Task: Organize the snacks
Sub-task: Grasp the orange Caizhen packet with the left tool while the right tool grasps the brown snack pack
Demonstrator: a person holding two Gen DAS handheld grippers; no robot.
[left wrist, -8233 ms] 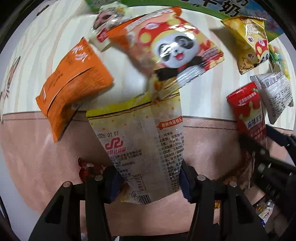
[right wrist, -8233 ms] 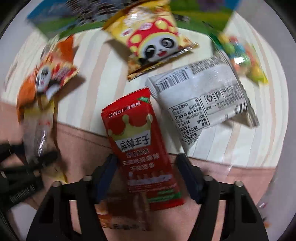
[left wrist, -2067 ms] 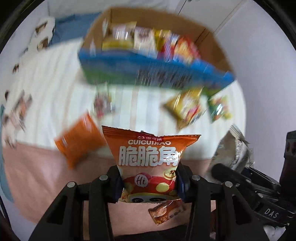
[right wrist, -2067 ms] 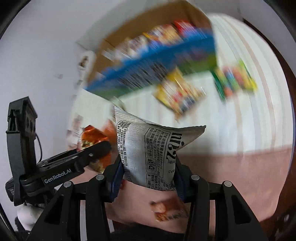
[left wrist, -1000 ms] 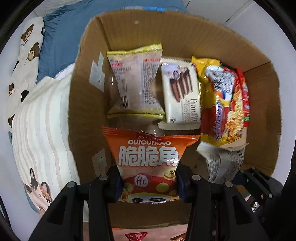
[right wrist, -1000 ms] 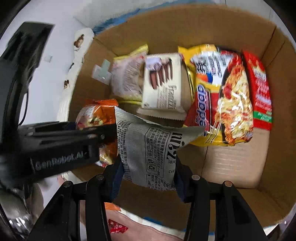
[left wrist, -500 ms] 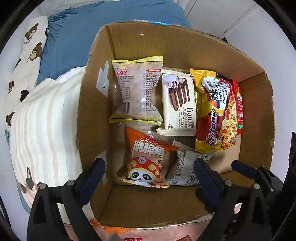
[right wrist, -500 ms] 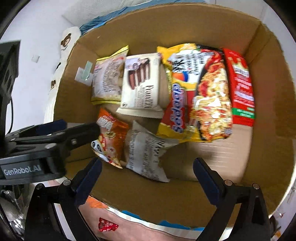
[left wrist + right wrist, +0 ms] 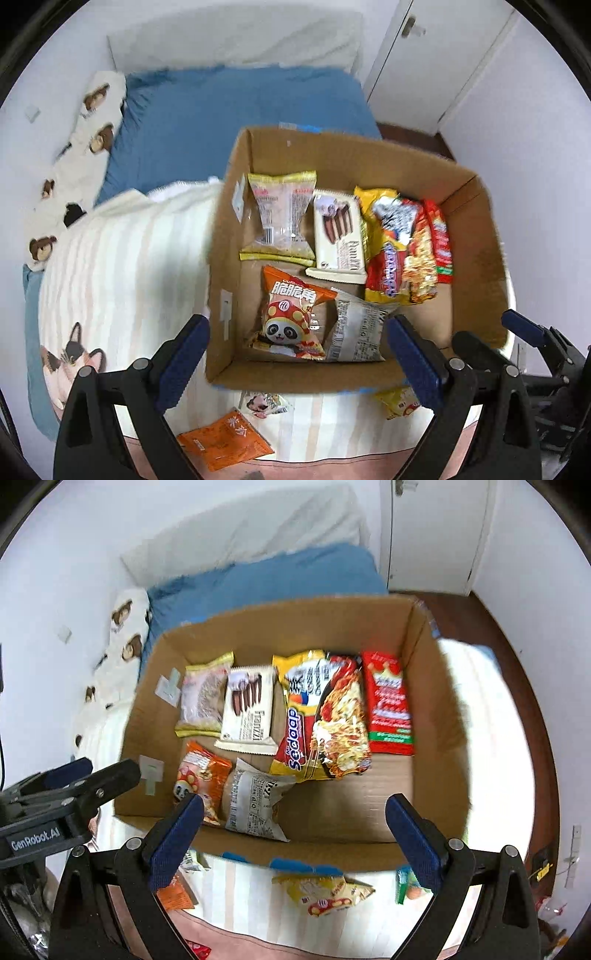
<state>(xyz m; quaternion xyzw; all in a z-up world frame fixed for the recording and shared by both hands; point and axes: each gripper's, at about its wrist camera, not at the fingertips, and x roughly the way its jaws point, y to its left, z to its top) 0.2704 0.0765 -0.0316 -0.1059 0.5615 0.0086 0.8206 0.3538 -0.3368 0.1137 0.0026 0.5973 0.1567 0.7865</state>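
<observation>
The bed (image 9: pixel 122 266), covered by a striped blanket, carried an open cardboard box (image 9: pixel 476 258). Along the box's far side lay a clear-and-yellow packet (image 9: pixel 280 218), a white wafer pack (image 9: pixel 338 236), a noodle packet (image 9: pixel 325 716) and a red packet (image 9: pixel 388 705). On the near left of the box floor lay the orange panda bag (image 9: pixel 291 317), touching the grey-white bag (image 9: pixel 356 328) on its right. More snacks lay on the blanket near the box: an orange packet (image 9: pixel 225 443) and a yellow panda packet (image 9: pixel 325 890). The left claw (image 9: pixel 297 354) and the right claw (image 9: pixel 293 834) hung above the box's near edge, both spread wide and gripping nothing.
</observation>
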